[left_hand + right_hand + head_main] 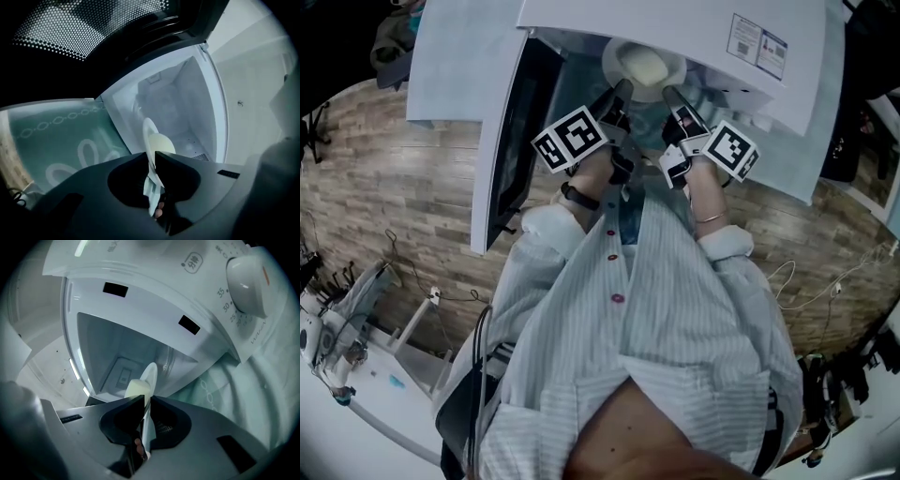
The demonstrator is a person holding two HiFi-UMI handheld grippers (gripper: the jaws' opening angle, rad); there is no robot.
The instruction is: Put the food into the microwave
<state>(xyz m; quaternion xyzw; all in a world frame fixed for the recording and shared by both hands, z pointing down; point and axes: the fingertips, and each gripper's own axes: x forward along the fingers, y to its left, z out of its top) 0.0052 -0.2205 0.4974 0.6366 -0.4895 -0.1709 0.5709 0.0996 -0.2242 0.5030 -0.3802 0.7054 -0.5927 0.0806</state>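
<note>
a striped shirt [694, 309] with rolled cuffs is seen nearest the camera, and a two-jaw tool is carried in each hand. the left gripper [622, 90] is clamped on the near-left rim of a white plate [610, 64], and the right gripper [669, 94] is clamped on the near-right rim. in both gripper views the thin edge is pinched between jaws brought almost together. the food [645, 64] (a pale, rounded lump, perhaps a bun or dough) is carried at the middle of the plate, which is held at the mouth of the microwave [675, 19], partly under its top edge. the door [516, 122] is swung wide to the left, and a patterned teal cloth [56, 136] is spread beneath the appliance. beyond the plate the white cavity [187, 108] is shown, with a timer dial [246, 284] on the panel at the right.

the step in hand is judged to be the setting of the plate onto the cavity floor. it is best done with both hands moved together, so that the plate is kept level and the lump is not rolled off. the rim should be carried clear of the door frame and set down well inside before either grip is eased. a pinch this shallow could be lost if one side is hurried.
</note>
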